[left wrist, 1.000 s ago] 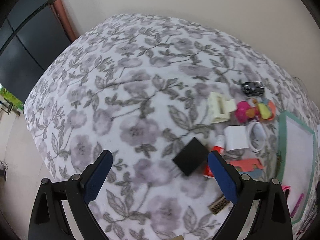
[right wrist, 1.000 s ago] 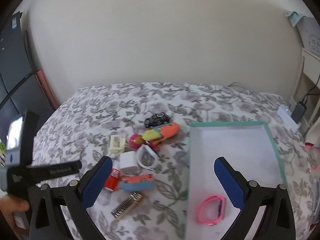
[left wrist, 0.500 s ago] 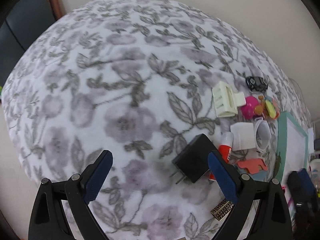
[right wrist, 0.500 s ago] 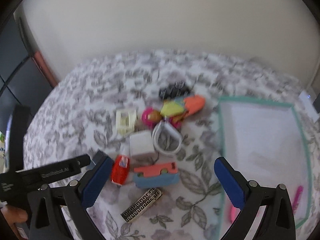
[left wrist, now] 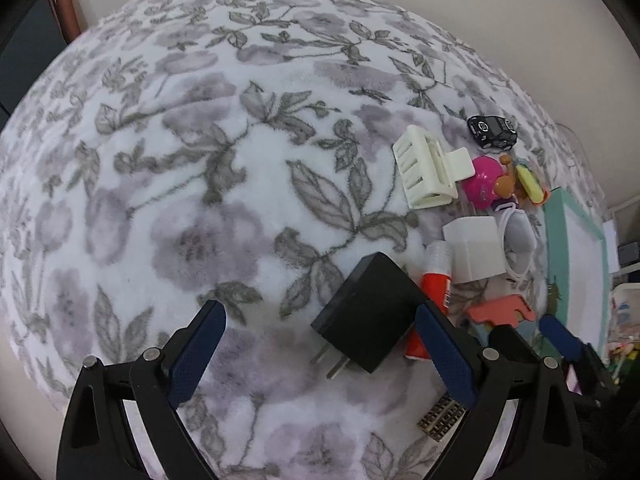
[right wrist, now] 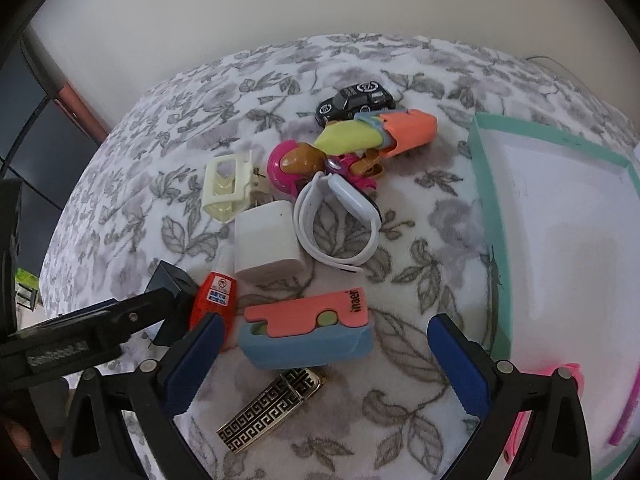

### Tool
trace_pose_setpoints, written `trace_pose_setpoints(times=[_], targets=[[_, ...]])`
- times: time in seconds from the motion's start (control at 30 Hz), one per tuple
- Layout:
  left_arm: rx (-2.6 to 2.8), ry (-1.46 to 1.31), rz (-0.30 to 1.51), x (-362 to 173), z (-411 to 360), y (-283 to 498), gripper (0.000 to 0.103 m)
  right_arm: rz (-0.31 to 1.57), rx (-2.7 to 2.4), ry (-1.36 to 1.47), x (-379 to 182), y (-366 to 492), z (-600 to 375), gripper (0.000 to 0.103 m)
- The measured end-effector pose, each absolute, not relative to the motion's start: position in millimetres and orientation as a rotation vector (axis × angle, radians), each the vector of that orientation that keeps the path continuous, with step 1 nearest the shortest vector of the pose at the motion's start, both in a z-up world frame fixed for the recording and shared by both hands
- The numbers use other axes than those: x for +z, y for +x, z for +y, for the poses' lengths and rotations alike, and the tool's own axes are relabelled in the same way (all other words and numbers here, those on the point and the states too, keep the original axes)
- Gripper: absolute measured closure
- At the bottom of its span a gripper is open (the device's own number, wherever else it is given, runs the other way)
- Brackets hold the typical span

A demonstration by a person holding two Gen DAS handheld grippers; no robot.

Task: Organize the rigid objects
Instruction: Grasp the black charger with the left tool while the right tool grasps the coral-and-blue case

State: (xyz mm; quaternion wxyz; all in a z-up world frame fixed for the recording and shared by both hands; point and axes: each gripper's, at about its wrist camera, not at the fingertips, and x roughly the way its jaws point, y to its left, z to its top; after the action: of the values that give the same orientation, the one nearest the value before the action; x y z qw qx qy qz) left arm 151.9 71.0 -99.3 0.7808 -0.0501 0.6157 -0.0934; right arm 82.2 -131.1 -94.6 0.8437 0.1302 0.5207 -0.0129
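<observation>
Both of your grippers have come down closer to the clutter since a second ago, and the objects now fill much more of each view. Your left gripper (left wrist: 318, 354) has its jaws spread wide above the floral blanket (left wrist: 200, 184); the black charger (left wrist: 370, 316) lies between them, close against the right-hand fingertip at lower centre of the left wrist view, prongs pointing toward the bottom of the frame. Nothing is gripped.

Your right gripper (right wrist: 322, 362) is also spread apart and empty. Between its fingers, low in the right wrist view, lies the gold patterned bar (right wrist: 272, 412), and just past the fingertips sits the blue and coral case (right wrist: 306, 330). To its left is the red tube (right wrist: 216, 294), touching the white charger block (right wrist: 266, 246).

Farther up the frame you see the white watch band (right wrist: 340, 220), the cream hair clip (right wrist: 228, 188), the pink toy (right wrist: 288, 164), the yellow and orange toy (right wrist: 380, 134), then the black toy car (right wrist: 354, 100). The teal-rimmed tray (right wrist: 494, 216) occupies the right side, with a pink bracelet (right wrist: 572, 372) at its near corner.
</observation>
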Motion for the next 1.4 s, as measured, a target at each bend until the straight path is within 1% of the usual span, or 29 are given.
trace_pose_setpoints(times=[0.3,0.43,0.57,0.7,0.87,1.03,1.23,1.3,1.37,1.4], targets=[[-0.257,-0.100,1.330,-103.6,61.3,150.4,0.007,1.101,-0.019,0.233,-94.3,81.8,-126.9,0.001],[-0.200,-0.079,1.325,-107.7,61.9,151.5,0.007,1.105,-0.013,0.232,-96.0,81.8,-125.9,0.001],[-0.155,-0.160,1.328,-109.0,79.3,154.4,0.007,1.110,0.009,0.229,-97.7,83.6,-122.0,0.001],[-0.135,-0.176,1.334,-111.3,86.4,155.4,0.007,1.113,0.018,0.188,-98.4,85.3,-113.7,0.001],[-0.137,-0.179,1.338,-112.7,88.9,155.0,0.010,1.120,-0.001,0.180,-103.4,88.6,-114.1,0.011],[-0.127,-0.136,1.340,-115.3,77.3,156.5,0.013,1.112,-0.015,0.182,-107.0,91.3,-114.8,0.016],[-0.124,-0.082,1.334,-115.1,60.1,155.8,0.024,1.098,-0.036,0.120,-106.8,93.1,-107.5,0.030],[-0.119,-0.053,1.333,-115.9,53.6,155.8,0.029,1.095,-0.037,0.126,-107.2,93.5,-107.5,0.030],[-0.103,-0.013,1.329,-116.2,46.8,155.5,0.039,1.093,-0.039,0.130,-107.2,92.9,-108.4,0.030],[-0.094,0.011,1.326,-116.2,43.3,155.3,0.042,1.092,-0.040,0.128,-107.3,92.9,-108.1,0.030]])
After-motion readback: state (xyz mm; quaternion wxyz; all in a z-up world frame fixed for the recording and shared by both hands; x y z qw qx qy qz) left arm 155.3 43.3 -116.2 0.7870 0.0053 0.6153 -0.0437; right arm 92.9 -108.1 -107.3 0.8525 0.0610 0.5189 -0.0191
